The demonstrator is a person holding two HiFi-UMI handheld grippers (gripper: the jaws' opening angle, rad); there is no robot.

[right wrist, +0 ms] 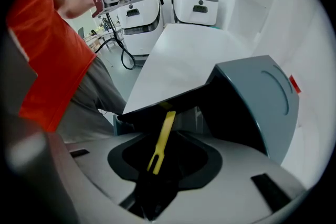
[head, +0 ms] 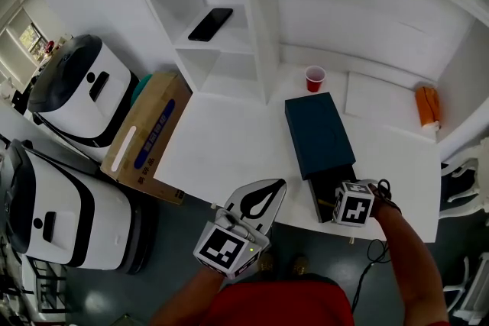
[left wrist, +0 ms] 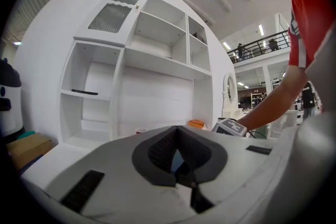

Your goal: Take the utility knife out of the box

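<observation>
Box: a dark blue rectangular cardboard box point(head: 317, 133) lies on the white table top point(head: 221, 149), right of centre in the head view. Its open end faces the table's near edge.
Utility knife: a slim yellow utility knife point(right wrist: 161, 141) pokes out of the box's dark mouth, in the lower middle of the right gripper view. Its forked end is nearest the camera.
Right gripper: the right gripper point(right wrist: 165, 152) points steeply down at the open end, its fingers point(right wrist: 100, 165) spread wide.
Knife against fingers: the knife lies in the gap between the two fingers, roughly along their length. Neither pad visibly presses on it.
Left gripper: the left gripper point(left wrist: 177, 134) is held level off the table's near edge, at the lower centre of the head view. Its fingers are closed together on nothing.
Around: a red cup point(head: 315, 78) stands just beyond the box's far end. A black phone point(head: 211, 24) lies on a white shelf at upper left. A brown carton point(head: 149, 133) sits left of the table.
</observation>
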